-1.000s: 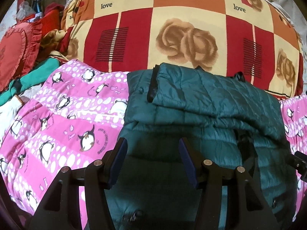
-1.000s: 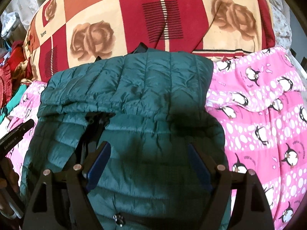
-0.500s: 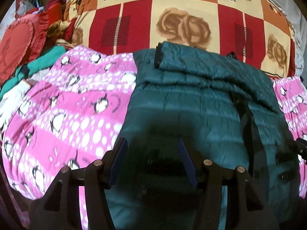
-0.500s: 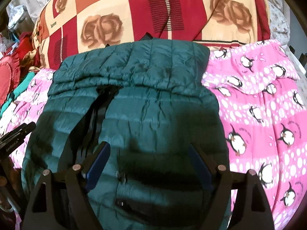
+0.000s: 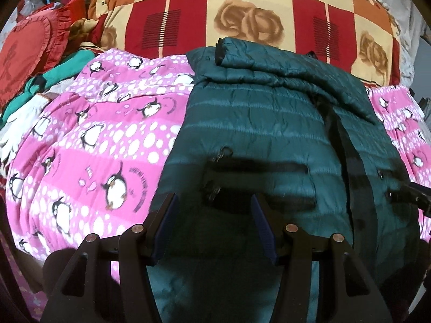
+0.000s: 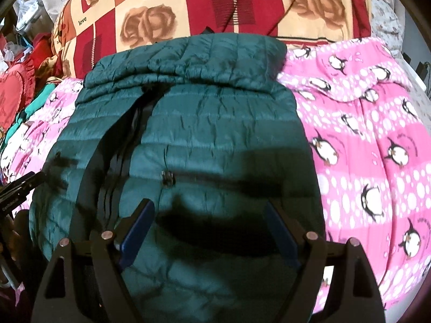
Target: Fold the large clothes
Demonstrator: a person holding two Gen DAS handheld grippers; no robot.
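Observation:
A dark green quilted puffer jacket lies flat on a pink penguin-print blanket, its sleeves folded across the far end and its front zipper running down the middle. It also fills the right wrist view. My left gripper is open and empty above the jacket's near left part, by a pocket zipper. My right gripper is open wide and empty above the jacket's near right part. Each gripper's tip shows at the edge of the other's view.
A big red, orange and cream rose-patterned quilt is bundled behind the jacket. Red cushions and teal and white clothes are piled at the far left. The pink blanket spreads out on the right of the jacket.
Both grippers have drawn back toward the jacket's near end and risen; more of the jacket's lower half and pocket zippers shows now. Both stayed open and empty.

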